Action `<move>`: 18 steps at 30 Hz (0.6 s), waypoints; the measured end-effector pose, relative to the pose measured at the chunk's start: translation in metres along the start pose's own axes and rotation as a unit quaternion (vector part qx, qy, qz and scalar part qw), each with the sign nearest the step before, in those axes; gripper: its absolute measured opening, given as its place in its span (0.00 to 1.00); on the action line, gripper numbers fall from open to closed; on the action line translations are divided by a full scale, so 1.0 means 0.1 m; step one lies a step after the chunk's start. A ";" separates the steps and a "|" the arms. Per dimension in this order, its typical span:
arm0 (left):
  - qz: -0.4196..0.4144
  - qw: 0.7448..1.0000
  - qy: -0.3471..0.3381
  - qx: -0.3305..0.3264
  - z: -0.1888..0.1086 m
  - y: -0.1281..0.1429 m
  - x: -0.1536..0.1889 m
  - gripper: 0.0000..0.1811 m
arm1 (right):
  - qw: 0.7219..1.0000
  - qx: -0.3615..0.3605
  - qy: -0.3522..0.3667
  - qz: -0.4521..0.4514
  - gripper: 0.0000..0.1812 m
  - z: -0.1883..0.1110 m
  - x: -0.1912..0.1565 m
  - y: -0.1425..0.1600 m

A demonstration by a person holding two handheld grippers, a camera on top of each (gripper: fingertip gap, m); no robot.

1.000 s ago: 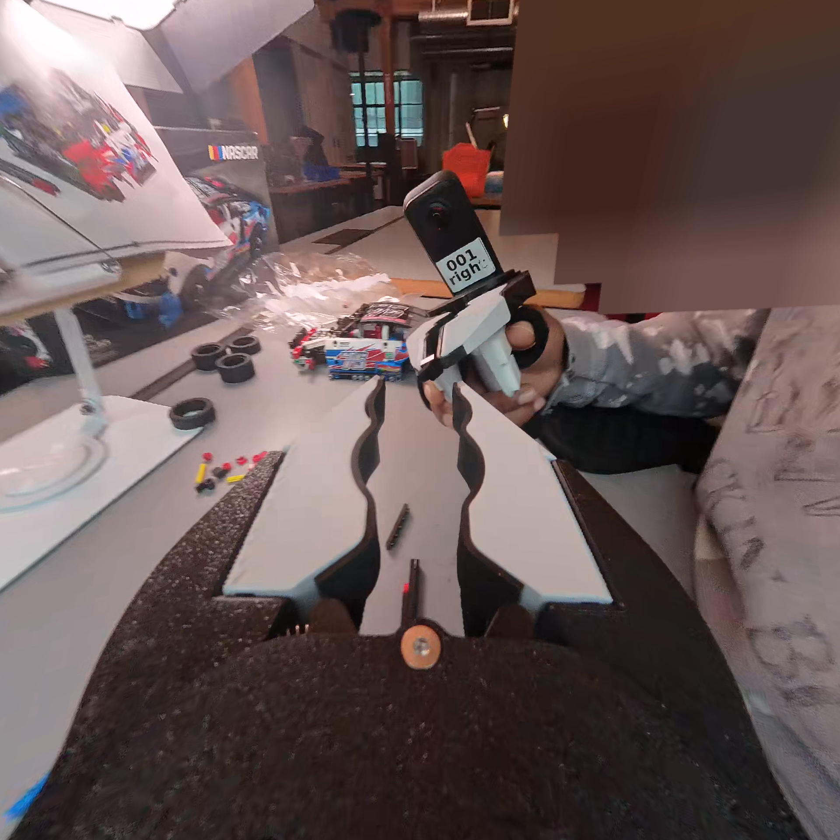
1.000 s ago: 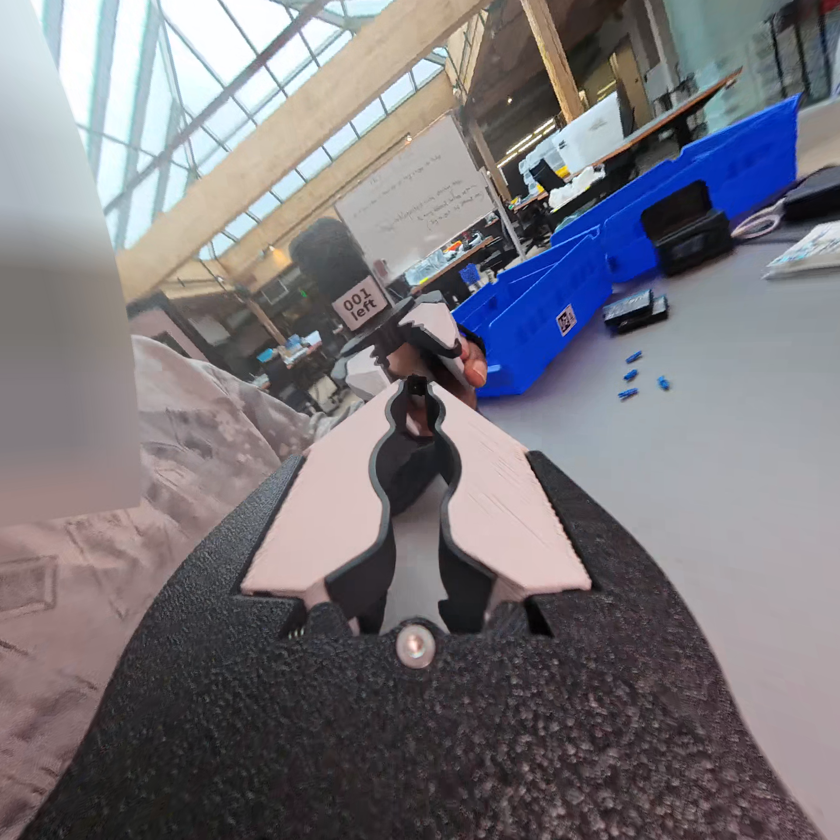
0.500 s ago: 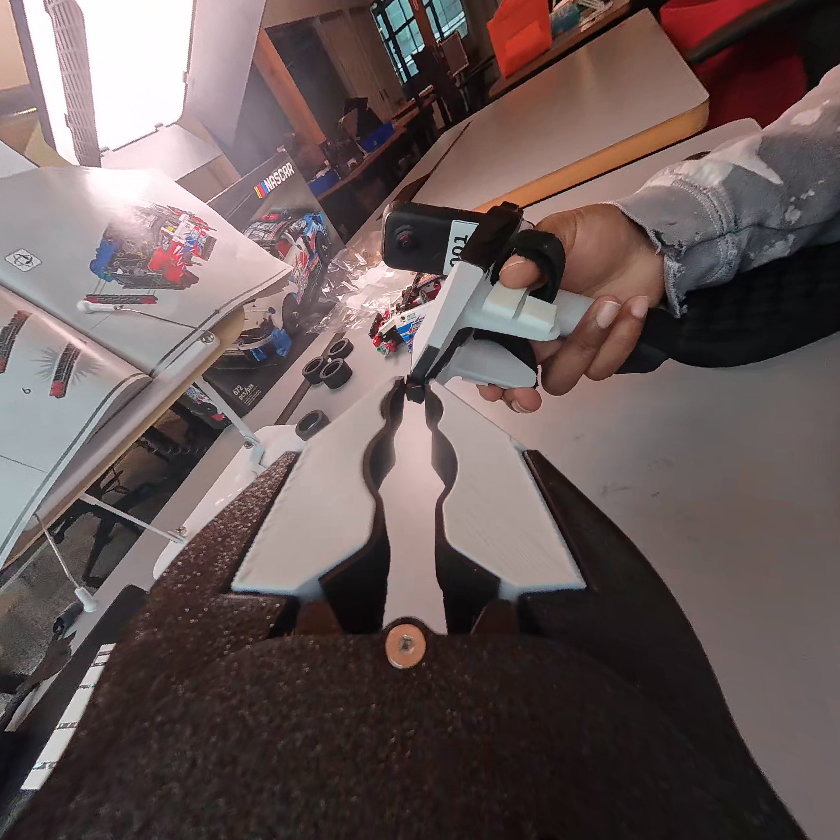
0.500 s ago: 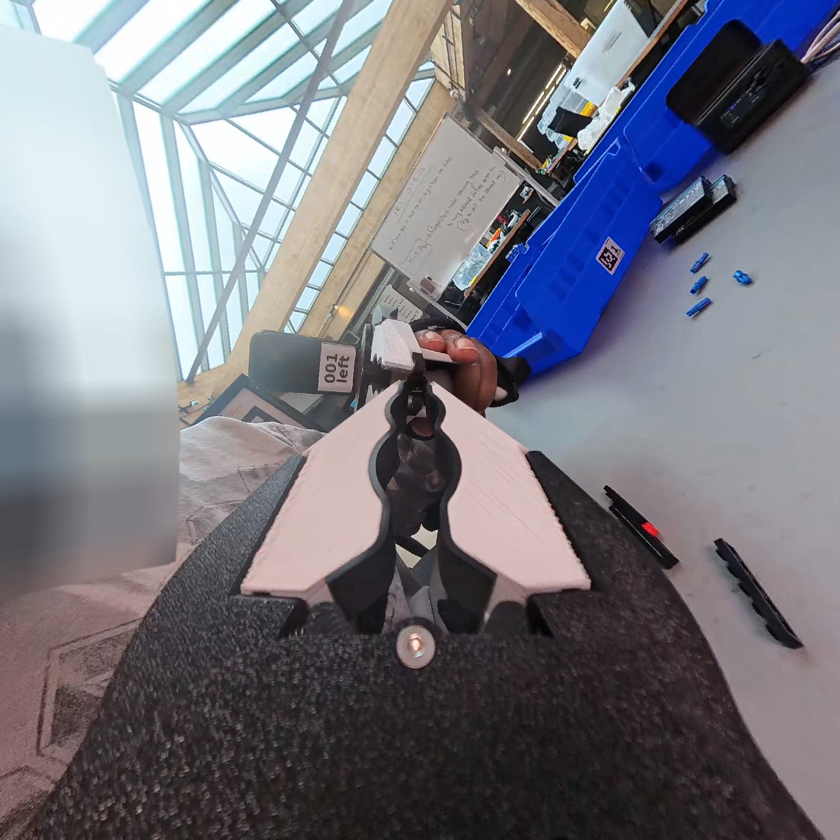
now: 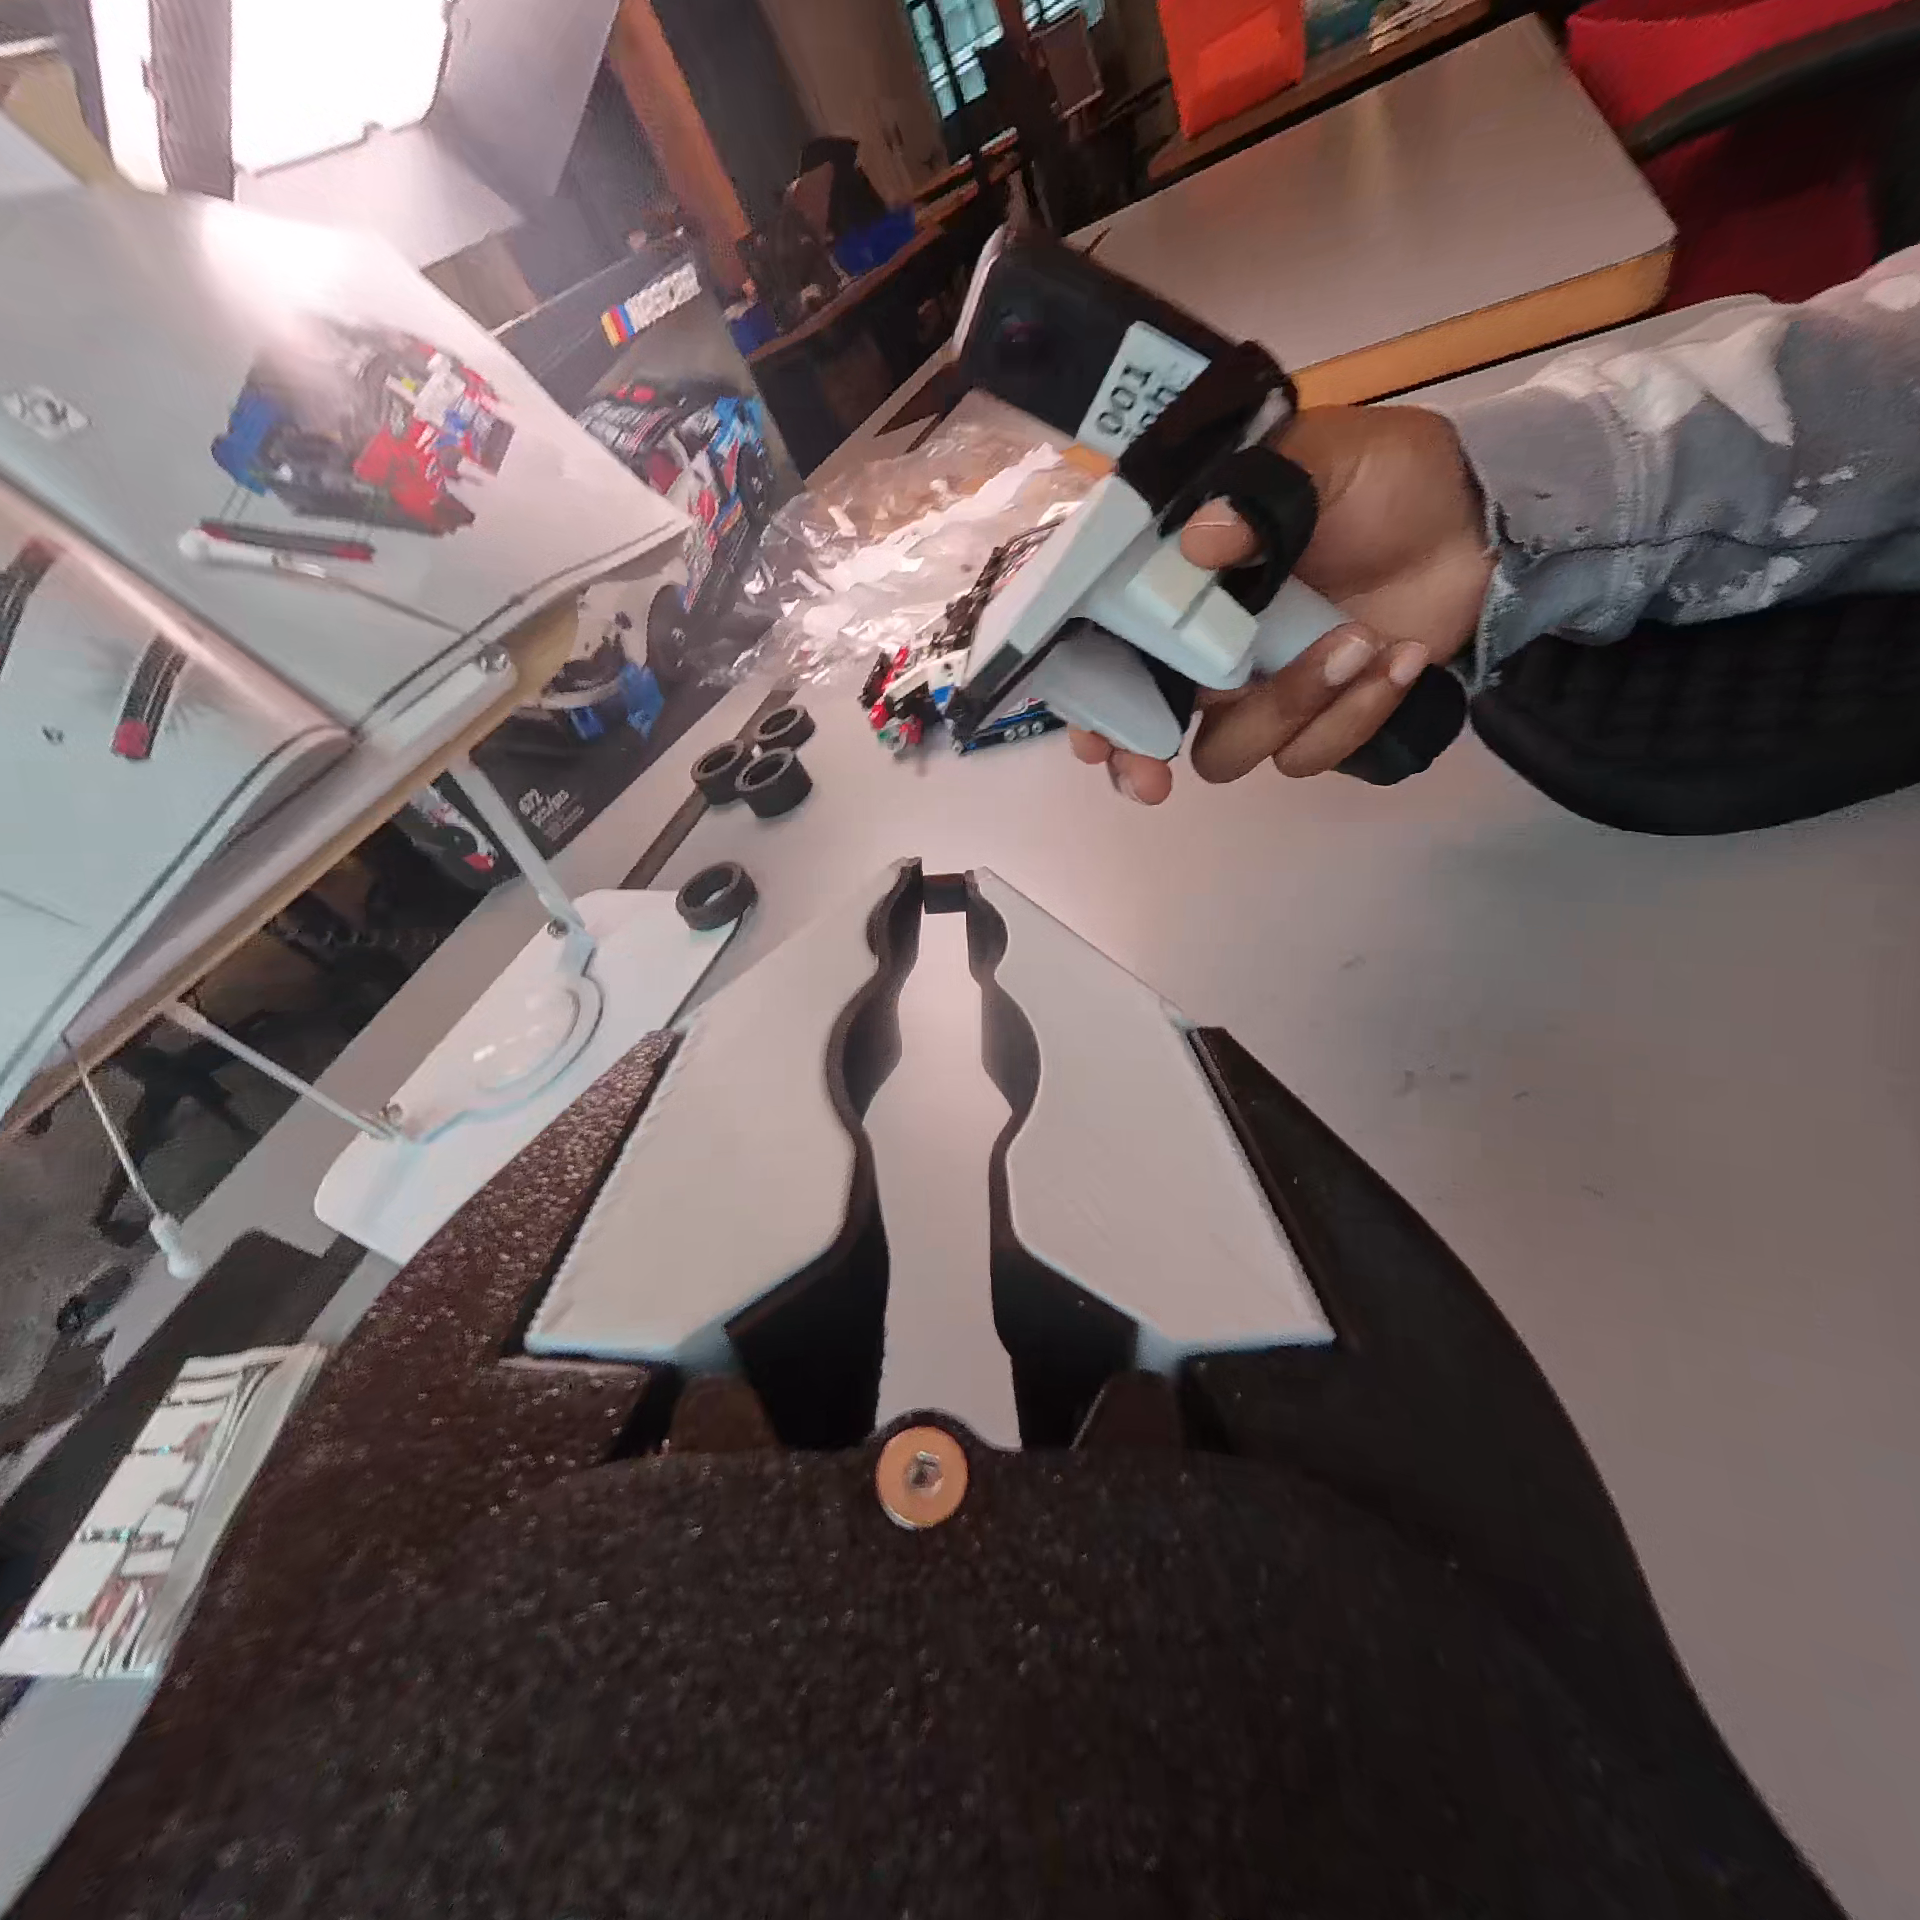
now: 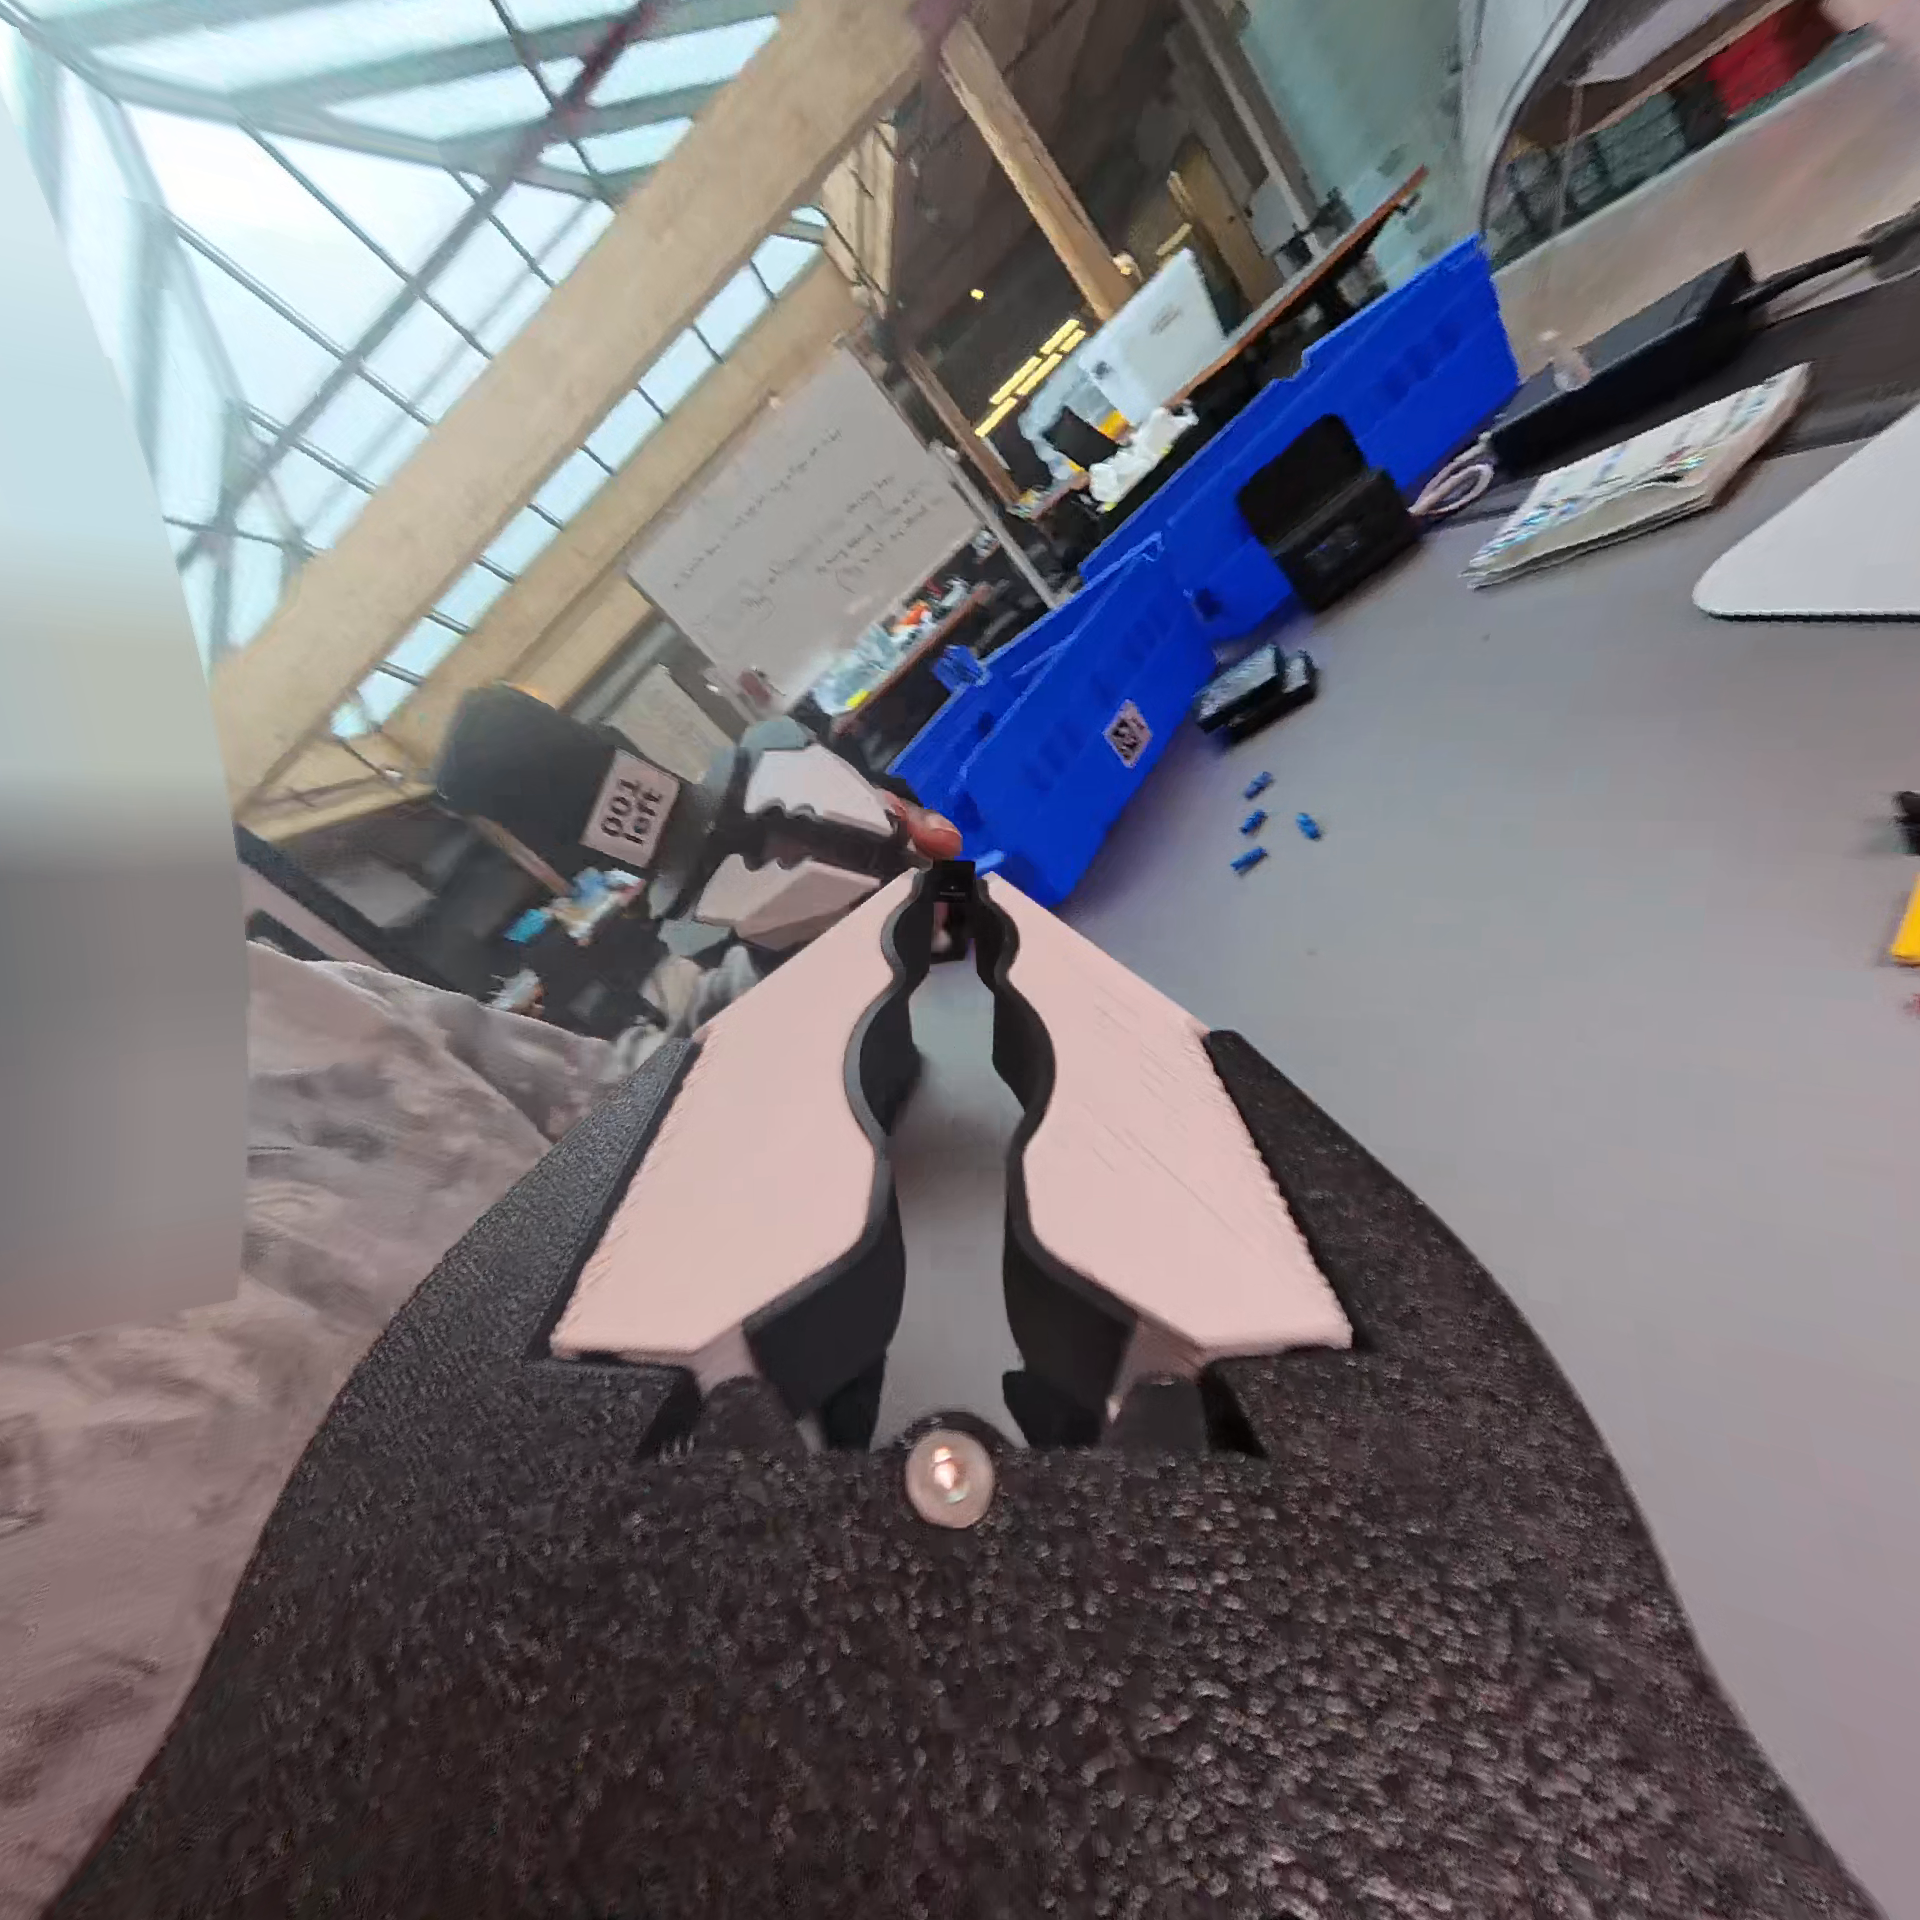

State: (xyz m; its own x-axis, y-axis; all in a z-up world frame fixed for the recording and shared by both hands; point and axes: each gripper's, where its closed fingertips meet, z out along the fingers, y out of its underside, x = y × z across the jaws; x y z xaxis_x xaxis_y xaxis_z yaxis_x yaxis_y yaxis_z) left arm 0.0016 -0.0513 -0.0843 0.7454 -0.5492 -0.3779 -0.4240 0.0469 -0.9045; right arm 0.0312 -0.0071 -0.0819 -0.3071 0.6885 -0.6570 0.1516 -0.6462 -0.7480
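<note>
My left gripper [image 5: 943, 883] is shut on a small black piece [image 5: 943, 896] pinched at its tips, above the grey table [image 5: 1455, 1039]. My right gripper [image 6: 951, 878] is shut on a small black piece [image 6: 952, 885] at its tips. In the left wrist view the right gripper [image 5: 971, 701] is held by a hand [image 5: 1361, 561] up and to the right, apart from my left tips. In the right wrist view the left gripper [image 6: 743, 847] shows just beyond my right tips. A partly built toy car [image 5: 914, 691] lies behind.
Black tyres [image 5: 764, 764] and a single tyre [image 5: 717, 896] lie left of the car. An open booklet [image 5: 260, 499] on a stand [image 5: 520, 1039] overhangs the left. Blue bins [image 6: 1143, 665], blue pins [image 6: 1262, 826] and a booklet [image 6: 1631, 488] sit on the table's right. One gripper's finger ends stand about 6 cm off the other's.
The left gripper went from open to shut on a black piece. The two grippers met tip to tip half a second ago and have now drawn apart.
</note>
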 end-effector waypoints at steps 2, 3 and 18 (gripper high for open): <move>-0.043 0.999 -0.004 -0.032 0.04 0.18 -0.09 0.04 | 0.999 -0.013 0.043 -0.021 0.04 -0.04 0.17 0.01; -0.070 0.997 -0.008 -0.042 0.05 0.26 -0.14 0.04 | 0.997 -0.024 0.067 -0.035 0.04 -0.07 0.26 0.03; -0.238 0.971 0.002 -0.038 0.17 0.57 -0.24 0.03 | 0.857 -0.269 0.358 -0.255 0.04 -0.04 1.93 -0.04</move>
State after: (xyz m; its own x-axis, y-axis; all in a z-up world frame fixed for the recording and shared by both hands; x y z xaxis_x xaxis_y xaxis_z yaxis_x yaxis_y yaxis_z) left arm -0.0315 -0.0215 -0.1301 0.8642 -0.4968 0.0799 -0.0694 -0.2750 -0.9589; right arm -0.0251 0.1298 -0.2060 0.1634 0.9863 0.0218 0.6395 -0.0891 -0.7636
